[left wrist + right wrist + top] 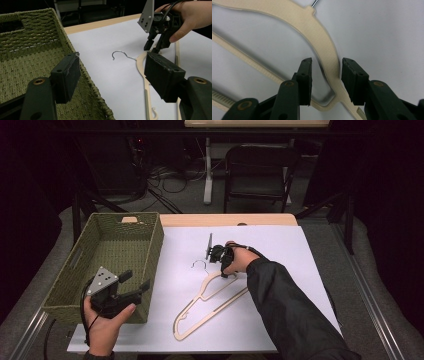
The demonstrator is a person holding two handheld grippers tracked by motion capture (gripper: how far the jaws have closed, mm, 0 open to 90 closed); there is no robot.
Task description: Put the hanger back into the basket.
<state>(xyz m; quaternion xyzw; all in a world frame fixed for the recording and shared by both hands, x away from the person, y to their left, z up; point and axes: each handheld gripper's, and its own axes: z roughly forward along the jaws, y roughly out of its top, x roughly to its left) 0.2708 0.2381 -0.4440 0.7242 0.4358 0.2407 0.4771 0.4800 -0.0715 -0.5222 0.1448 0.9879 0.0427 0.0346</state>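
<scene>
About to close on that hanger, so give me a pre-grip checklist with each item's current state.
1. Right gripper straddles the shoulder of the pale wooden coat hanger: ok.
2. Pads pressing the wood: not ok; the right pad looks to touch it, with a gap at the left pad.
3. Hanger lies flat on the white table sheet: ok.
4. Metal hook free of obstructions: ok.
5. Left gripper open, empty, over the green woven basket rim: ok.
6. Basket interior empty: ok.

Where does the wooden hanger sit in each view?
High view: hanger flat on the white sheet, centre, hook toward the basket.
Left gripper view: right of centre, beyond the near jaw.
Right gripper view: its shoulder arm runs between the jaws, one pad touching.
Shared landmark: its metal hook.
</scene>
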